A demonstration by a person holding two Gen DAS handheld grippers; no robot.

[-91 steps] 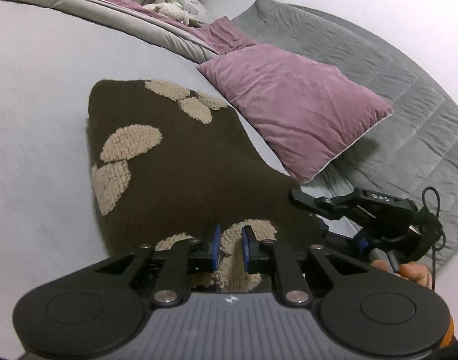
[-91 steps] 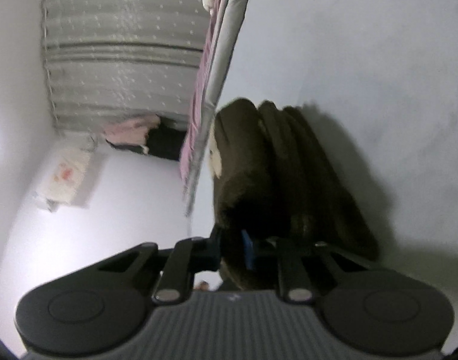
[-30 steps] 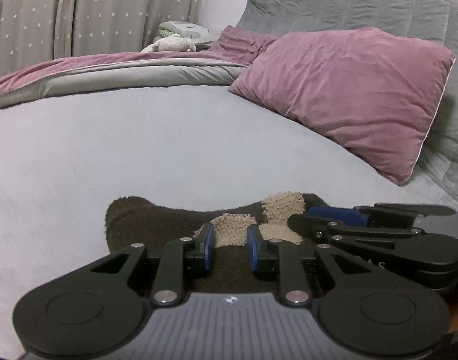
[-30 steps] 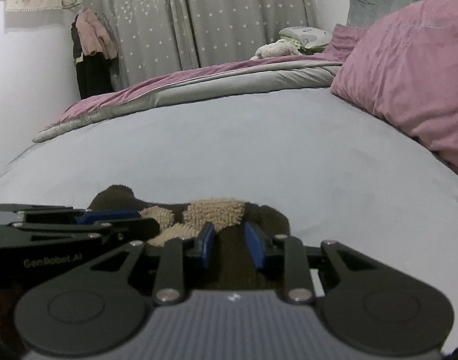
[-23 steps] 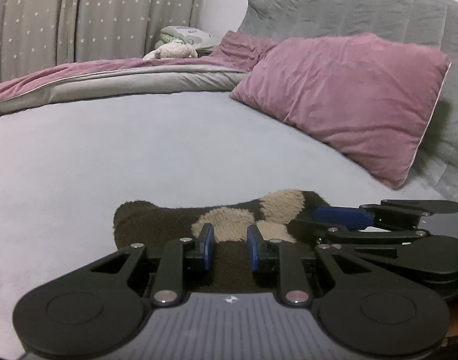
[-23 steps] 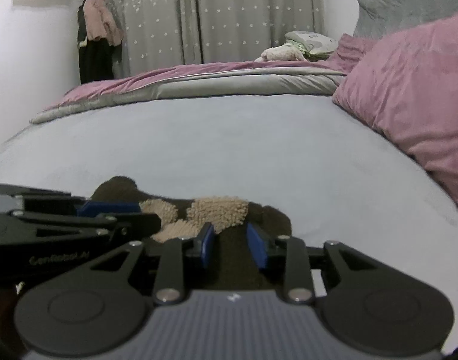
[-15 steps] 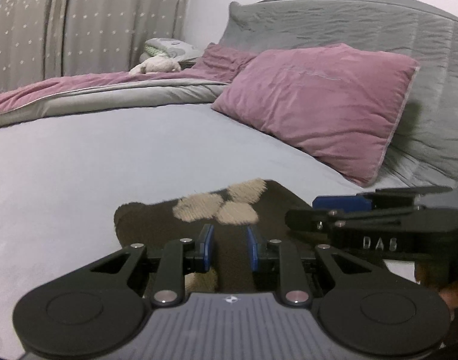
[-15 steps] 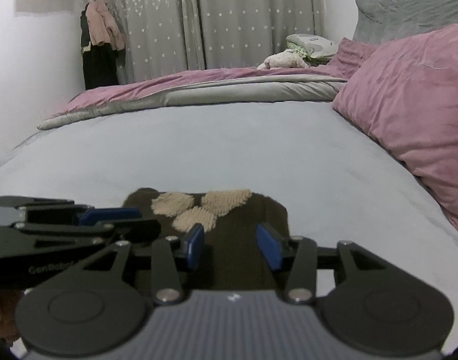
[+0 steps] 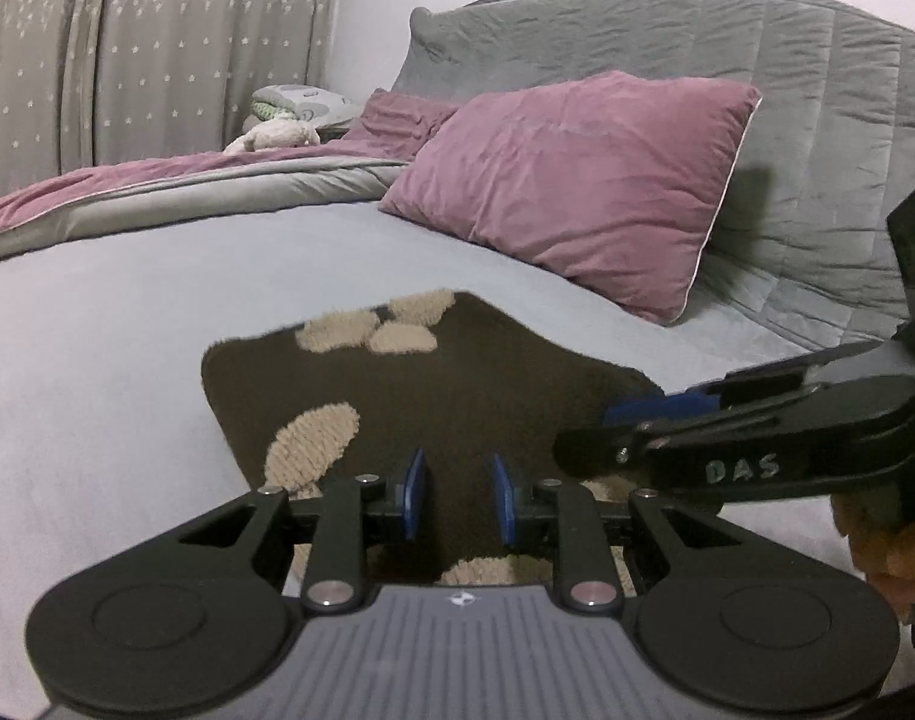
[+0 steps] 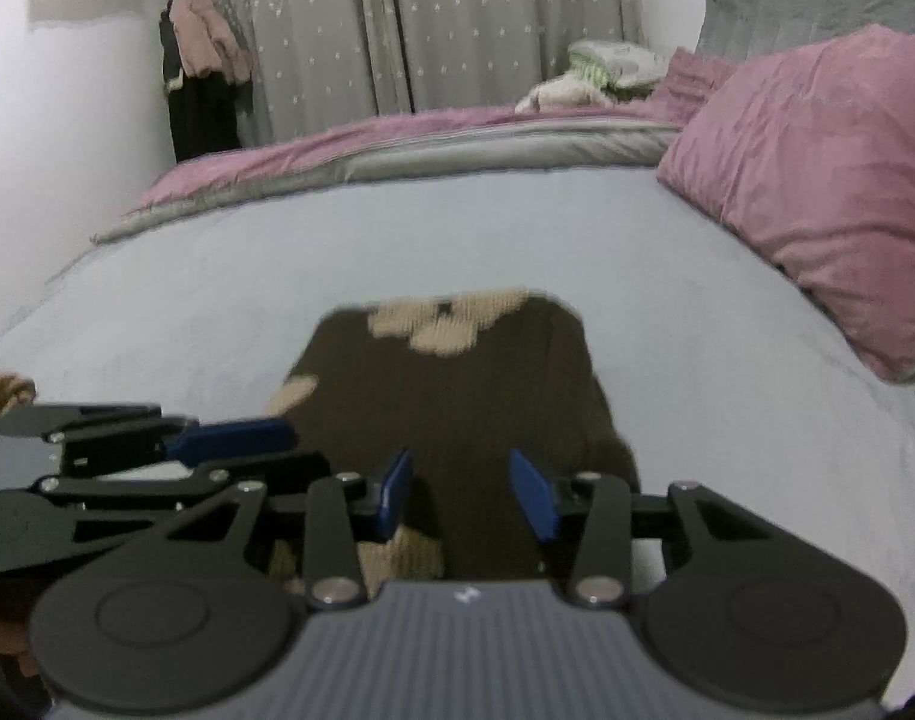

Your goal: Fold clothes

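Once folded to a squat rectangle, laid flat: brown sweater with beige patches, on the grey bed toward its near edge, well clear of the pink pillow at the head end. Placed there, probably, for a smooth open surface and easy reach from both sides. Left gripper low over the near hem, narrow, dark knit showing in the gap; cannot tell whether pinched or merely hovering. Right gripper just beside it, wider, closing, pads clear of the fabric, nothing clamped between them. Reads as a finished fold.
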